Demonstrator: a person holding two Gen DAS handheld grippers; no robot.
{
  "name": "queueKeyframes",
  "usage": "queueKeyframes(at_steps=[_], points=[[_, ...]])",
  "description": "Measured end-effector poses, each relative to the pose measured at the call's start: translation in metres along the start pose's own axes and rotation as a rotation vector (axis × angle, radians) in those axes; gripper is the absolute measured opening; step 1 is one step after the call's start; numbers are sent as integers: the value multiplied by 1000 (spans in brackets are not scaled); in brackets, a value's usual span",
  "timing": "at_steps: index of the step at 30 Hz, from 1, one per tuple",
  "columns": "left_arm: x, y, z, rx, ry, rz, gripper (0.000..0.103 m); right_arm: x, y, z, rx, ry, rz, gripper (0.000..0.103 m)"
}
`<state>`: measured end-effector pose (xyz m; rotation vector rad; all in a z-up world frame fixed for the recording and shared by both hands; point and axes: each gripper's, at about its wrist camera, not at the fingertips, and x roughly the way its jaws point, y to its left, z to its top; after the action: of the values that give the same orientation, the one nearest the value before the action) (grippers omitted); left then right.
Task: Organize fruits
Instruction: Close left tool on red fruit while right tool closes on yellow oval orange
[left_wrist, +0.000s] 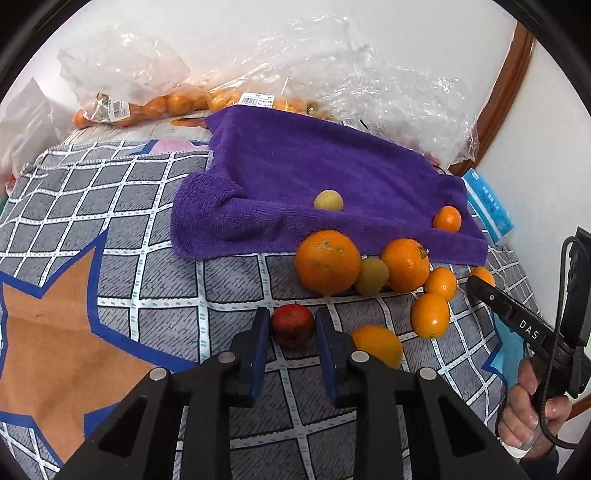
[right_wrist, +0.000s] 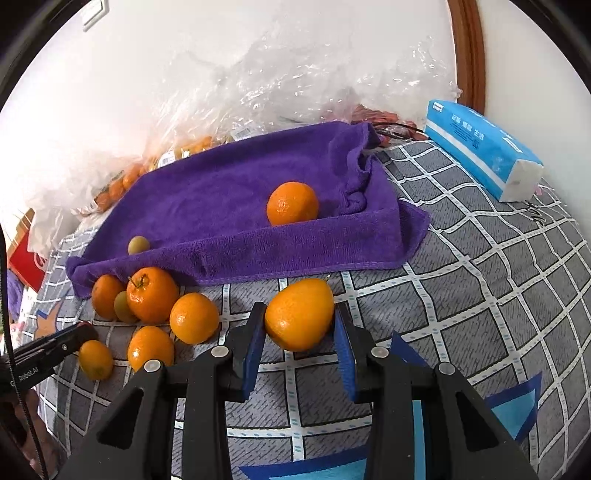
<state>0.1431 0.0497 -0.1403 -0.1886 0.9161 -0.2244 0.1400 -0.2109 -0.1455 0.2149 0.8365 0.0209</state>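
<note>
My left gripper (left_wrist: 292, 325) is shut on a small red fruit (left_wrist: 293, 325) just above the checked cloth. My right gripper (right_wrist: 300, 325) is shut on an orange (right_wrist: 299, 319), held above the cloth in front of the purple towel (right_wrist: 229, 206). On the towel (left_wrist: 314, 166) lie a yellow-green fruit (left_wrist: 328, 200) and a small orange (left_wrist: 447, 218); both show in the right wrist view, the orange (right_wrist: 292, 203) and the green fruit (right_wrist: 139, 245). Several oranges (left_wrist: 327, 261) and a green fruit (left_wrist: 372, 276) cluster at the towel's front edge, also in the right wrist view (right_wrist: 152, 294).
Clear plastic bags of small oranges (left_wrist: 173, 103) lie against the wall behind the towel. A blue tissue pack (right_wrist: 484, 151) sits at the right. The checked cloth (left_wrist: 129, 206) with a star pattern covers the surface. The right gripper's body (left_wrist: 517, 317) shows at the left view's right edge.
</note>
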Motion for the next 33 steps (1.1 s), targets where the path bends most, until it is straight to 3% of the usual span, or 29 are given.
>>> queueKeyframes(at_steps=[8, 13, 18, 24, 27, 33], points=[[-7, 2, -4, -3, -31, 15, 24, -8, 6, -3, -36, -16, 13, 36], [-10, 5, -6, -11, -8, 42, 24, -11, 13, -5, -75, -15, 27, 36], [-22, 10, -5, -57, -9, 20, 24, -10, 19, -7, -104, 6, 13, 36], [-35, 4, -4, -35, -30, 33, 24, -18, 22, -15, -101, 16, 17, 36], [-35, 8, -5, -65, -32, -2, 24, -26, 24, -17, -122, 7, 14, 36], [-34, 2, -1, -61, -53, 38, 24, -41, 24, -10, -128, -13, 17, 36]])
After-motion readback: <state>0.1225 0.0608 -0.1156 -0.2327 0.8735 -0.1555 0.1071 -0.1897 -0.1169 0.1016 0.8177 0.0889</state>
